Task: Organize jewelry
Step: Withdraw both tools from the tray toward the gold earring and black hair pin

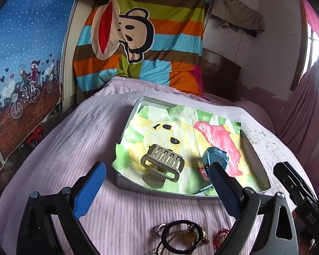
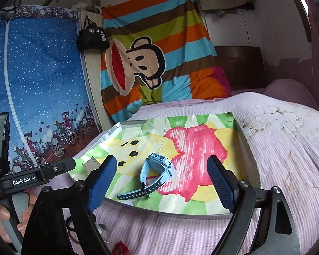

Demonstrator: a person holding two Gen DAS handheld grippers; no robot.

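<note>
A shallow box (image 1: 256, 155) lined with a green, yellow and red painted sheet lies on the pink bed. In it are a beige hair claw clip (image 1: 162, 164) and a light blue watch (image 1: 215, 156); the watch also shows in the right wrist view (image 2: 156, 171), the clip partly hidden (image 2: 91, 164). My left gripper (image 1: 157, 189) is open and empty in front of the box's near edge. My right gripper (image 2: 162, 181) is open and empty, its fingers either side of the watch and nearer the camera. Black hair ties and beads (image 1: 181, 237) and a red trinket (image 1: 220, 237) lie on the bedspread below the left gripper.
The pink bedspread (image 1: 78, 140) surrounds the box. A striped monkey-print cloth (image 1: 142, 36) hangs at the headboard and a blue wardrobe cover (image 1: 21, 68) stands left. The left gripper's body (image 2: 29, 177) and the hand holding it show at the right wrist view's left edge.
</note>
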